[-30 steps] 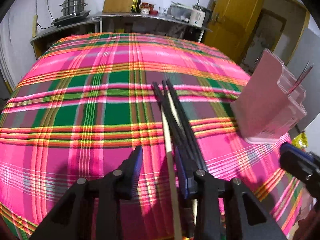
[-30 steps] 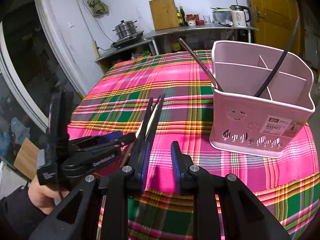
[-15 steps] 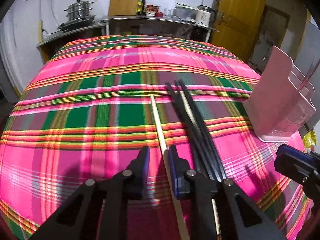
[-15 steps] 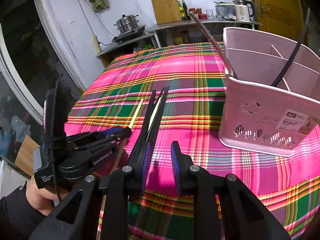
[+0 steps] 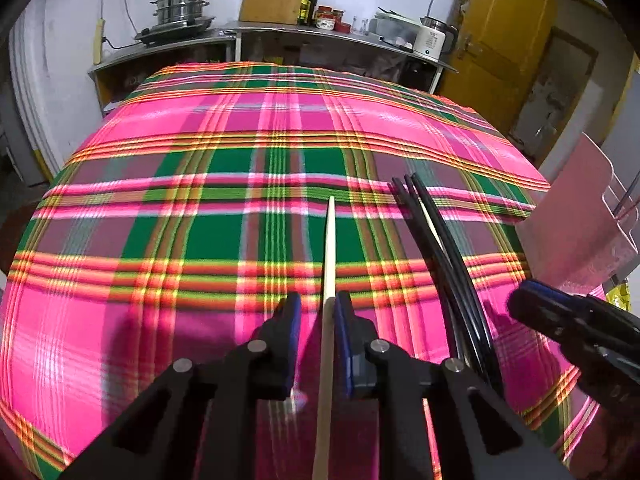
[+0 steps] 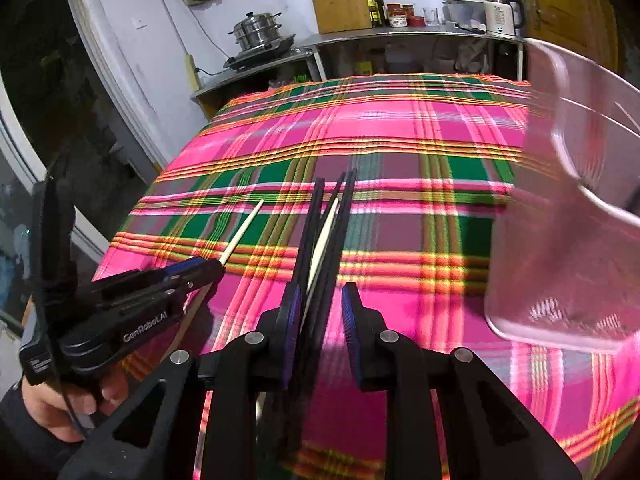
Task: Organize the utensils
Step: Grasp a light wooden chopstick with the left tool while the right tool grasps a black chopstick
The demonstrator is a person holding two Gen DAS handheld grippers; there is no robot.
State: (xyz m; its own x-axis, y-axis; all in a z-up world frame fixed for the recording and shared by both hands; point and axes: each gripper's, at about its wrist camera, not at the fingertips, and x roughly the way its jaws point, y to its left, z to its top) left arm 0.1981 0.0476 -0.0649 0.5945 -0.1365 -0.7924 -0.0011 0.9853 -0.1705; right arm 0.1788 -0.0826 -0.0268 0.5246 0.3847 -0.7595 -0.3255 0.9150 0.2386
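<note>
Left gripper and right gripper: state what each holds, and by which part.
The left gripper pinches a pale wooden chopstick partway along its shaft. The right gripper holds nothing; its open jaws straddle the bundle of black chopsticks.

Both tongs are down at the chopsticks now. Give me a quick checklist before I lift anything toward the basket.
1. Light chopstick lies between left tongs: ok.
2. Left tongs pressing on it: cannot tell; a gap shows beside one pad.
3. Black chopsticks lie between right tongs: ok.
4. Right tongs closed on them: not ok, they stand open.
5. Pink basket upright on the cloth: ok.
6. Free basket compartment: cannot tell, blurred.
</note>
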